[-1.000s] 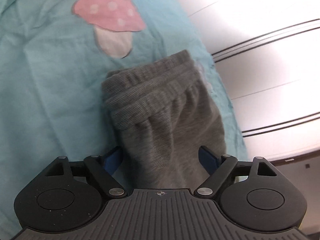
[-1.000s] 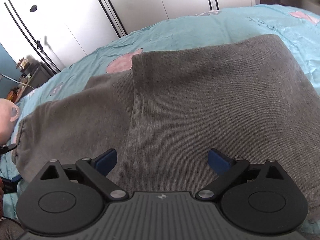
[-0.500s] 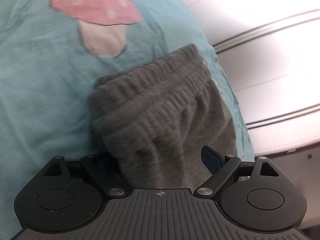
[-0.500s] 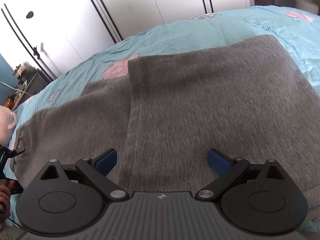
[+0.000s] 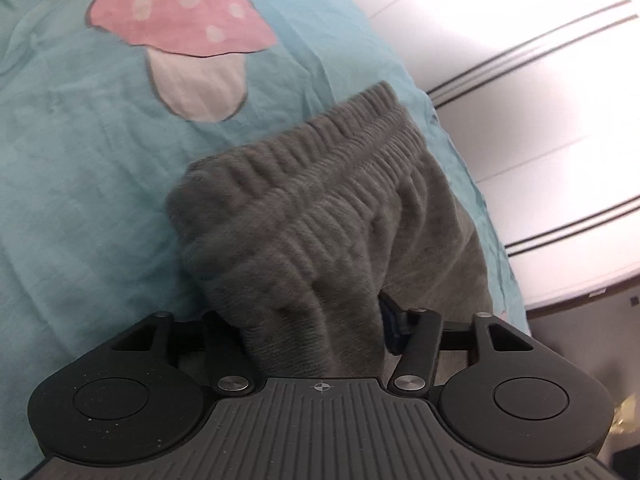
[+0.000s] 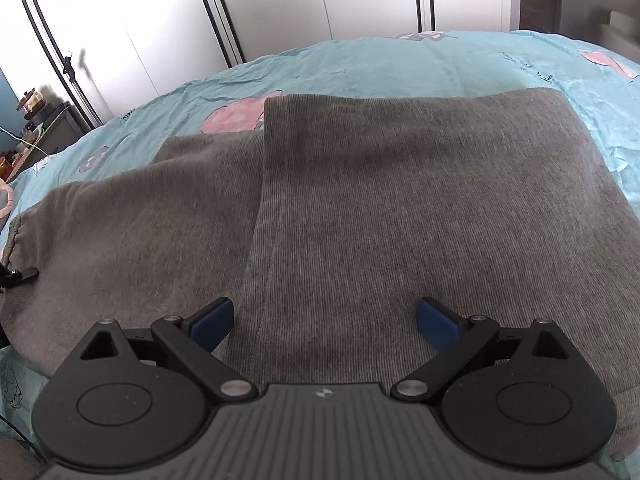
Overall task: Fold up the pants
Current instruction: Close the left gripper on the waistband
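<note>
Grey pants (image 6: pixel 400 208) lie partly folded on the bed, one folded layer over the right part. In the left wrist view the ribbed waistband end (image 5: pixel 320 200) bunches up between my fingers. My left gripper (image 5: pixel 316 328) is shut on the pants at the waistband; the left fingertip is hidden by cloth and the right one (image 5: pixel 390 320) presses against it. My right gripper (image 6: pixel 324 320) is open just above the near edge of the folded layer, fingers (image 6: pixel 212 316) apart and empty.
The bed has a turquoise sheet (image 5: pixel 80 160) with a pink mushroom print (image 5: pixel 188 40). White wardrobe doors (image 6: pixel 280 0) stand behind the bed. A small cabinet with clutter (image 6: pixel 36 120) stands at the far left. The bed edge runs to the right of the waistband (image 5: pixel 500 272).
My left gripper has closed on the waistband end, which now bunches up and rises. The right gripper stays open, drifting slightly over the folded pants.
</note>
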`<state>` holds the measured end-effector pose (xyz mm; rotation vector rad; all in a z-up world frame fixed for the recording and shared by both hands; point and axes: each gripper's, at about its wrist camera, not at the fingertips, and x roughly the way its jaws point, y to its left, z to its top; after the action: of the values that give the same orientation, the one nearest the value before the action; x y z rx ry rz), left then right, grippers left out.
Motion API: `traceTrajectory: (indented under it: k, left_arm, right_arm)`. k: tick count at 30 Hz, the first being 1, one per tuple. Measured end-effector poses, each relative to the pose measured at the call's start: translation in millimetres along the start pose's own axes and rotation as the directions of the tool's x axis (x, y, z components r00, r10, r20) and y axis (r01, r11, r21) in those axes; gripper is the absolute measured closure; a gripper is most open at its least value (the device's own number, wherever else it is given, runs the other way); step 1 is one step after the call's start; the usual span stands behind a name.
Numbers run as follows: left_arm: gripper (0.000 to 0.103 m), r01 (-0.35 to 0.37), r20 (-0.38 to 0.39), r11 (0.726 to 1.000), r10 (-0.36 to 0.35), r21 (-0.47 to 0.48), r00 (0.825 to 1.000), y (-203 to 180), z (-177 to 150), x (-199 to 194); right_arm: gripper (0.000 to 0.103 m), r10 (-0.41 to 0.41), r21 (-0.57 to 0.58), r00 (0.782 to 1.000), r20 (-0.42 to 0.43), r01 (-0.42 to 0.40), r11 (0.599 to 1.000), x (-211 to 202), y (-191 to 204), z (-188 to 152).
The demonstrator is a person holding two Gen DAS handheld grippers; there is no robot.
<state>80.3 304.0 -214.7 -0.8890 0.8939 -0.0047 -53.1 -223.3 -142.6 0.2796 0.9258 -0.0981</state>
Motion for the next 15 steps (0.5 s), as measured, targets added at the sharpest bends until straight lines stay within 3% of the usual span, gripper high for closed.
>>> traceTrajectory:
  k: [2, 5, 7, 9, 11, 15]
  left_arm:
    - [0.026, -0.002, -0.006, 0.999, 0.002, 0.053, 1.000, -11, 0, 4]
    - [0.023, -0.012, -0.011, 0.993, 0.013, 0.115, 1.000, -20, -4, 4]
    - [0.027, 0.023, -0.007, 0.997, -0.022, 0.074, 1.000, -12, -2, 2]
    - [0.040, 0.050, -0.003, 0.999, -0.050, 0.008, 0.999, 1, 1, 1]
    - [0.042, 0.060, -0.011, 0.998, -0.060, -0.028, 0.998, 9, 3, 3]
    - [0.042, 0.038, -0.021, 0.999, -0.037, 0.011, 0.999, 2, 3, 4]
  right_arm:
    - [0.005, 0.001, 0.000, 1.000, -0.001, -0.001, 1.000, 0, -1, 0]
    - [0.005, -0.002, -0.005, 1.000, 0.001, 0.002, 1.000, 1, 0, 0]
    - [0.005, -0.007, -0.012, 1.000, 0.001, 0.007, 1.000, 1, 1, -1]
    - [0.005, -0.009, -0.014, 1.000, 0.001, 0.009, 1.000, 1, 1, -1]
    - [0.005, -0.008, -0.012, 1.000, 0.002, 0.008, 1.000, 1, 2, -1]
    - [0.005, -0.009, -0.011, 1.000, 0.008, 0.009, 1.000, 3, 2, 0]
